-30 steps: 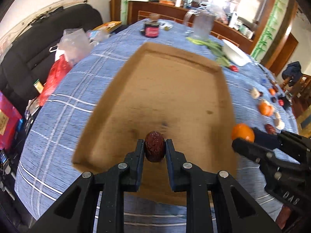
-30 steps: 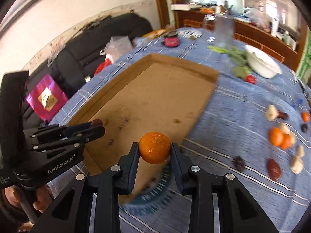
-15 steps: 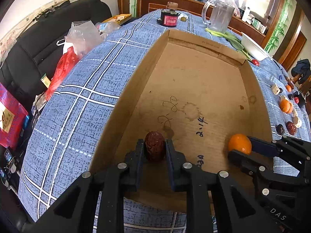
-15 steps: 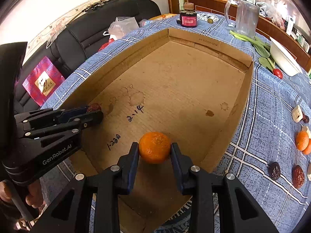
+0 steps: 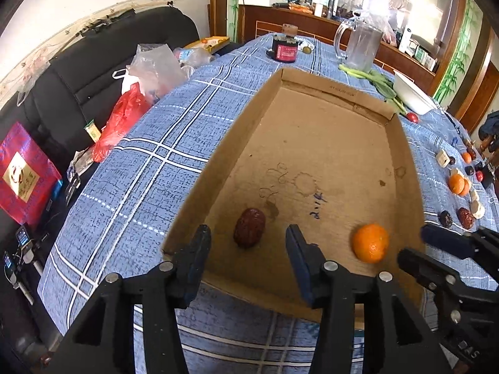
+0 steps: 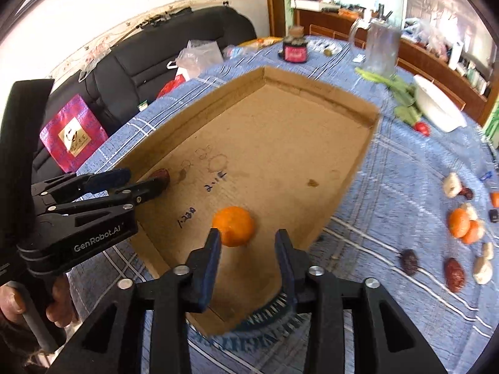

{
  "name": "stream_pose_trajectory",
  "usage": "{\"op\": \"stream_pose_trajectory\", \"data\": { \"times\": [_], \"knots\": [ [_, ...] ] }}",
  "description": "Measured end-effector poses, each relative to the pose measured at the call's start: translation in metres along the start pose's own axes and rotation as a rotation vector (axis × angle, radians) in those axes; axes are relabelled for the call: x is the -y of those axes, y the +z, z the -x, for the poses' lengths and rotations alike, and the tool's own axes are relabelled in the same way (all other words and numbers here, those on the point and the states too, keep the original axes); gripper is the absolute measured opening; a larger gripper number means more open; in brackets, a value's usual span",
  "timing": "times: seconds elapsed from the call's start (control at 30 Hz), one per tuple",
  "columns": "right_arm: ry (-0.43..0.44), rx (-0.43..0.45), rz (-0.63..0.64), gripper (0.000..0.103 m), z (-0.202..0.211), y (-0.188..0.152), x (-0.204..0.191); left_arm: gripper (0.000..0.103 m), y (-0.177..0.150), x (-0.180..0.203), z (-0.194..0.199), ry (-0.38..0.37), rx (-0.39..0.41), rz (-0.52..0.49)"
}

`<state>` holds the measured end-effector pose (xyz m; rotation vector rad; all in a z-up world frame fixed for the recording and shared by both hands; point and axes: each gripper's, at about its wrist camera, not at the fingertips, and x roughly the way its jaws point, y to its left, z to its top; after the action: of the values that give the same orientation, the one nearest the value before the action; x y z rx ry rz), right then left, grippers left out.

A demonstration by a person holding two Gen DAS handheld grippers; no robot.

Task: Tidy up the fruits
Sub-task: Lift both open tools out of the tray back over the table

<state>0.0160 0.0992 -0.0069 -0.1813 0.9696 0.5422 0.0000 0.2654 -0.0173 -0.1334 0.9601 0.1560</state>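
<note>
A shallow cardboard tray lies on the blue checked tablecloth. A dark red date lies on the tray floor near its front left, just ahead of my open left gripper. A mandarin lies on the tray floor near the front right, just ahead of my open right gripper. The date shows partly behind the left gripper's fingers in the right wrist view. More mandarins, dates and pale pieces lie on the cloth to the right of the tray.
A glass pitcher, a dark jar, green leaves, a white dish and a small tomato stand beyond the tray. Plastic bags and a black sofa are at the left.
Both grippers have opened and drawn back a little. The date and the mandarin now lie on the tray floor, released from the jaws.
</note>
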Motion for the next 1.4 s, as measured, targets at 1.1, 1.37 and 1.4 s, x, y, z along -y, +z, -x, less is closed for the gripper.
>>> {"op": "stream_pose_trajectory", "data": {
  "times": [1.1,1.37,1.4],
  "knots": [
    [-0.419,0.278,-0.371,0.075,0.19,-0.128,0.188,0.072,-0.032,0.267,0.052,-0.205,0.107,-0.325],
    [-0.396,0.246,-0.415,0.078,0.185,-0.141,0.217,0.072,-0.037,0.282,0.038,-0.172,0.059,-0.353],
    [-0.384,0.24,-0.416,0.078,0.181,-0.142,0.219,0.072,-0.038,0.281,0.036,-0.169,0.051,-0.354]
  ]
}}
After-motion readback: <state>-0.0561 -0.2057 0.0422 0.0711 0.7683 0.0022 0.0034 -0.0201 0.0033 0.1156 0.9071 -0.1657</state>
